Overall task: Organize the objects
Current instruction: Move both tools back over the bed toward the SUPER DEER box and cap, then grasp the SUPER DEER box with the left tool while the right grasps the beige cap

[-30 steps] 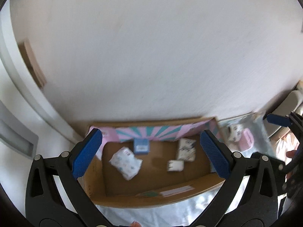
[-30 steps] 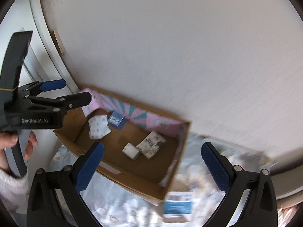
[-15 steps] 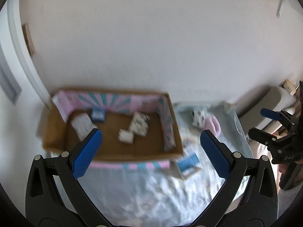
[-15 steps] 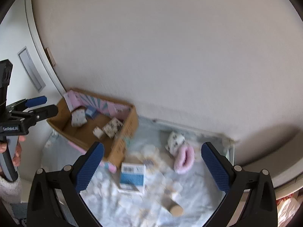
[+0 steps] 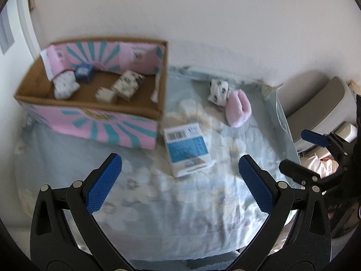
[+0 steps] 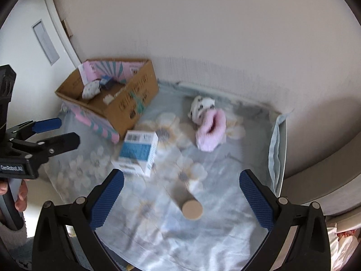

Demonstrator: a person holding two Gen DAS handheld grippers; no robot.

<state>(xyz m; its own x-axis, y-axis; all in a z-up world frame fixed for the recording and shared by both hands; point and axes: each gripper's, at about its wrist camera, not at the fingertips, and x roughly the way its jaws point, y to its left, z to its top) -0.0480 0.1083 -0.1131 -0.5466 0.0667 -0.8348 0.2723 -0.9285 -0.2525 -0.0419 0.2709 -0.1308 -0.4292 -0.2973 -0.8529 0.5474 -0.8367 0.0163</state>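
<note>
Beyond right claw (image 6: 180, 194): tan cylinder (image 6: 187, 202)

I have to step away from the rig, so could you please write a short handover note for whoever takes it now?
Left gripper: open, empty, above the floral cloth.
Right gripper: open, empty.
Done: four small items lie in the cardboard box.
Left: blue-and-white carton beside the box, tan cylinder nearest the right gripper, spotted bundle touching the pink fuzzy item near the wall.

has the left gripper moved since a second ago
Yes. The left gripper has pulled back and rightward from the cardboard box, which filled its view before and now sits farther off at upper left.
</note>
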